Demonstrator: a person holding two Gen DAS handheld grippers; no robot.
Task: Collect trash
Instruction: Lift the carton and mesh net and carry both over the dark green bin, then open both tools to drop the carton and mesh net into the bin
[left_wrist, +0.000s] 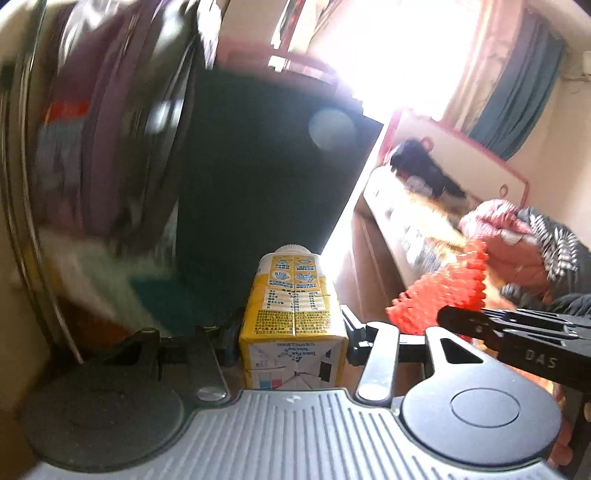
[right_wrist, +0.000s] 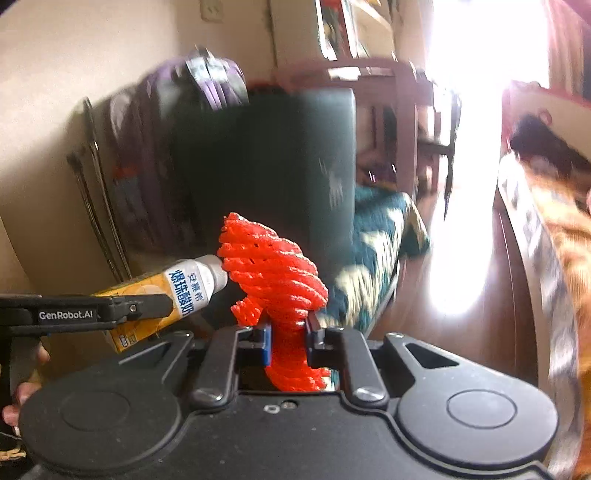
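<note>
My left gripper (left_wrist: 291, 334) is shut on a yellow drink carton (left_wrist: 291, 306) with a white screw cap, which stands up between the fingers. The same carton (right_wrist: 173, 291) shows at the left of the right wrist view, held by the left gripper (right_wrist: 147, 310). My right gripper (right_wrist: 289, 338) is shut on a crumpled red foam net (right_wrist: 273, 266) that sticks up above the blue pads. In the left wrist view that red net (left_wrist: 443, 291) hangs at the right, above the right gripper's black finger (left_wrist: 480, 325). Both views are blurred.
A dark green cabinet or bin front (left_wrist: 266, 166) fills the middle ahead. A purple bag (right_wrist: 177, 110) leans on the wall at left. A teal patterned cloth (right_wrist: 380, 236) lies on the wooden floor. A bed with orange bedding (right_wrist: 554, 229) runs along the right, beside a bright window.
</note>
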